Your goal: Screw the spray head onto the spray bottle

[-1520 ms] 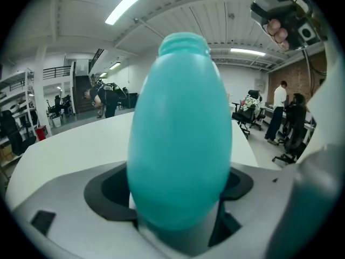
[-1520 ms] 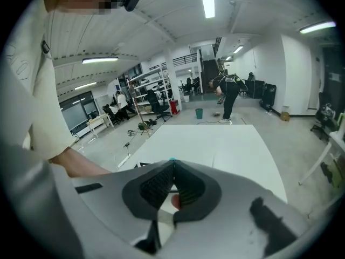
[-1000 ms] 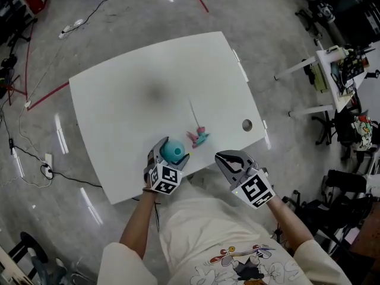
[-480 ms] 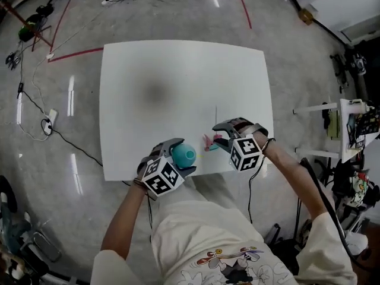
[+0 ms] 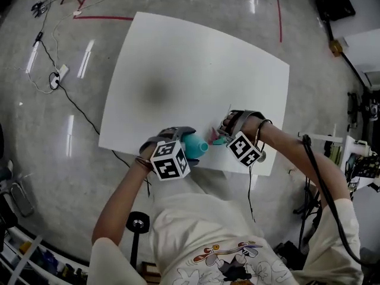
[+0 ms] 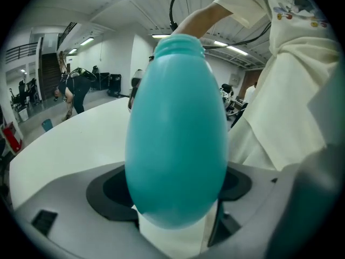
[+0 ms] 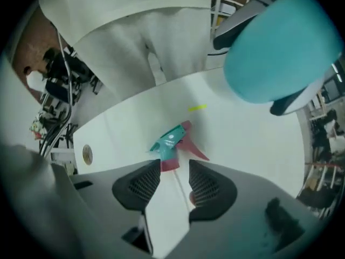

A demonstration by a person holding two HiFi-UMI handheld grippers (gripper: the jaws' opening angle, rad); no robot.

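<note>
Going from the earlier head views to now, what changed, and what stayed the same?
The right gripper swung from beside the person's body, off the table, down over the spray head. Its jaws, shut before, have just been opening and now straddle the head's red collar without pressing it. Unchanged: the spray head lies on the table, and the left gripper keeps its grip on the teal spray bottle.

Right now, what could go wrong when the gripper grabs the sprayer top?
1. The right gripper, whose jaws have just opened, straddles the thin dip tube of the spray head. Closing there might bend the tube or let the head swing.
2. The left gripper is shut on a smooth, egg-shaped teal spray bottle, which might twist or slip during screwing.
</note>
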